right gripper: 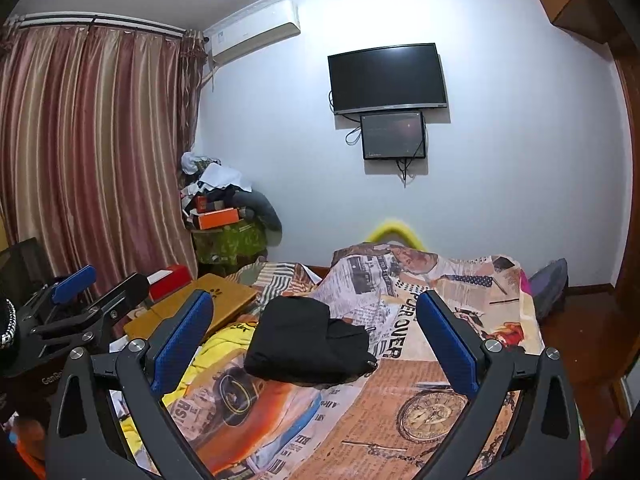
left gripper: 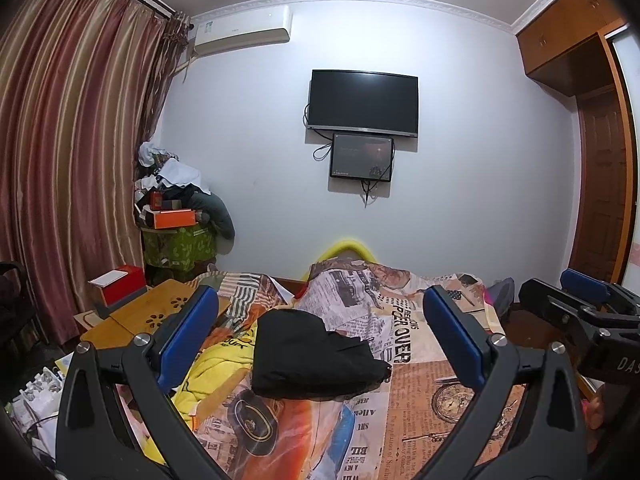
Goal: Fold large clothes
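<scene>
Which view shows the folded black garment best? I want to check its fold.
The right wrist view: the black garment lies whole on the bedspread, centred between the open right gripper, its layers readable. The left wrist view also shows the whole garment, but darker, with folds harder to tell apart.

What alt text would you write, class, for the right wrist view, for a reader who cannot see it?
The right gripper is open and empty above a folded black garment lying on a bed with a newspaper-print cover. A yellow garment lies crumpled to its left; the left gripper shows at the left edge.
</scene>
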`<state>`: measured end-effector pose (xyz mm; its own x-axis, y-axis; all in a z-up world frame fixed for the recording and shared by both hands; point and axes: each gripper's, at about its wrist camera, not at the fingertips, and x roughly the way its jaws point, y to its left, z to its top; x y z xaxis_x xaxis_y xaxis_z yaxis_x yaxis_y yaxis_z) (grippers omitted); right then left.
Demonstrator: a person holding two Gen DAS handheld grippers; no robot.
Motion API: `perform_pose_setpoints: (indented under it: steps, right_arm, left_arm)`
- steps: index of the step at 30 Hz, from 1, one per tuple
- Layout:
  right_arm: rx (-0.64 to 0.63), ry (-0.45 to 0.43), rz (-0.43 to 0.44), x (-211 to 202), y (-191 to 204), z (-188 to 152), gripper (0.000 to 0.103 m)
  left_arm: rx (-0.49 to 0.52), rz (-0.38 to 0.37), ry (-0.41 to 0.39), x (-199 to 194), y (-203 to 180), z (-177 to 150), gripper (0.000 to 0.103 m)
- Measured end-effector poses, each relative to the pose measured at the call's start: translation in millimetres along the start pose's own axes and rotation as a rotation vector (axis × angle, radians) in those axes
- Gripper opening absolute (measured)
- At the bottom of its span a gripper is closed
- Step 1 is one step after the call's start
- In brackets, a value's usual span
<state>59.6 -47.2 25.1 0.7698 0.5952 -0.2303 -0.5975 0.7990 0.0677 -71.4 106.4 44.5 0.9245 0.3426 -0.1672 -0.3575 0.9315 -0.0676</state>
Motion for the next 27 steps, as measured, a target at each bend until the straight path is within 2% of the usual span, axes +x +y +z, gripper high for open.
perform_pose_setpoints:
  steps: [14,27]
  right_arm:
    - [0.008,0.008,0.002,-0.7,-4.6,1.7,0.101]
    - [0.008,0.011,-0.004,-0.5,-5.7,2.7,0.101]
  left_arm:
    - [-0.004,-0.008,0.011,4.4,0.1,-1.8,0.103]
    - [-0.010,-0.047,0.046,12.7,-0.9,-3.9,0.103]
